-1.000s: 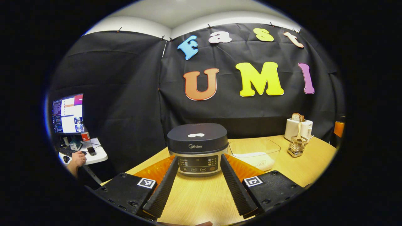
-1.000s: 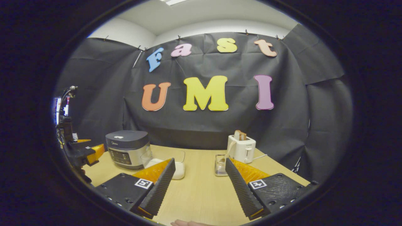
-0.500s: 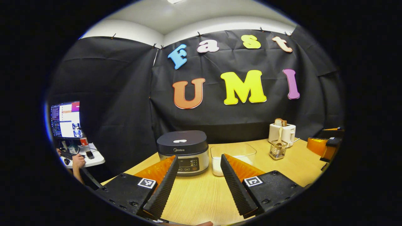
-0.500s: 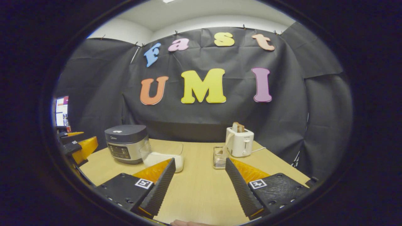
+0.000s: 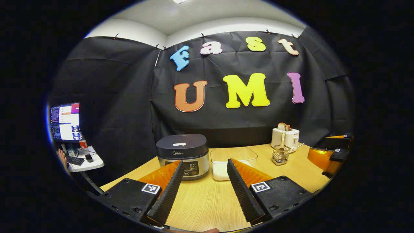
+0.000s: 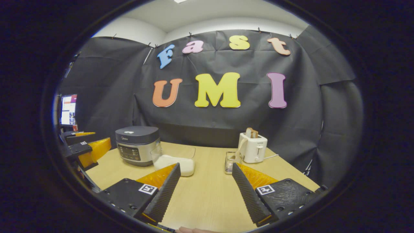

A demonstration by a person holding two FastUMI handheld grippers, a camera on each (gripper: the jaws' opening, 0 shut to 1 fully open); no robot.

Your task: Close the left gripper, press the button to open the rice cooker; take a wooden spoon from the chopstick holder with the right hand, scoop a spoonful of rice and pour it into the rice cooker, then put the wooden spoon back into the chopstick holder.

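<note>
Both the left gripper (image 5: pixel 203 187) and right gripper (image 6: pixel 203 191) gaped empty; unclosed left risked straddling the rice cooker (image 5: pixel 182 155) button.

1. Left gripper view: low over the tabletop (image 5: pixel 207 200) near edge, facing the back wall; rice cooker (image 5: pixel 182 154) near, at 11 o'clock.
2. Right gripper view: same height, set further right; rice cooker (image 6: pixel 138 145) farther, at 10 o'clock.
3. Shared: tabletop (image 6: pixel 207 194), rice cooker, toaster (image 5: pixel 285 137) (image 6: pixel 253 147).
</note>
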